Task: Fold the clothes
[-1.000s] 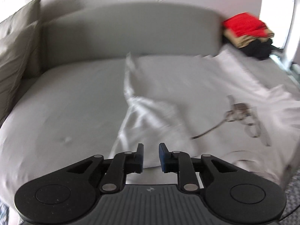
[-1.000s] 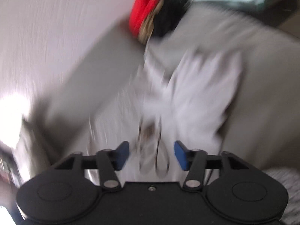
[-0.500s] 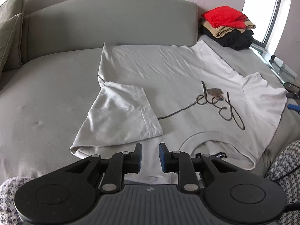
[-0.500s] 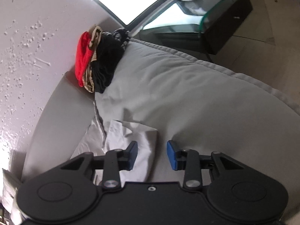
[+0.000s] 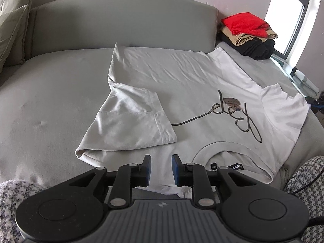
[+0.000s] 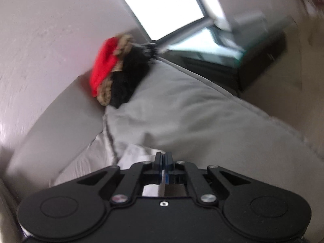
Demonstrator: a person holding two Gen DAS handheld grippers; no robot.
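Observation:
A white T-shirt with dark script lettering lies spread on the grey sofa, collar toward me. Its left sleeve is folded inward onto the body. My left gripper is open and empty, hovering just above the shirt's near shoulder edge. In the right wrist view my right gripper is shut, with white shirt fabric at its tips; a thin white strip shows between the pads. The right sleeve lies flat in the left wrist view.
A stack of folded clothes, red on tan on black, sits at the sofa's back right corner, also in the right wrist view. Green cushions stand at the left. A glass table and window are beyond the sofa's right edge.
My right gripper has closed from open onto the shirt's edge and its view has swung. My left gripper has stayed open and nearly still over the shirt.

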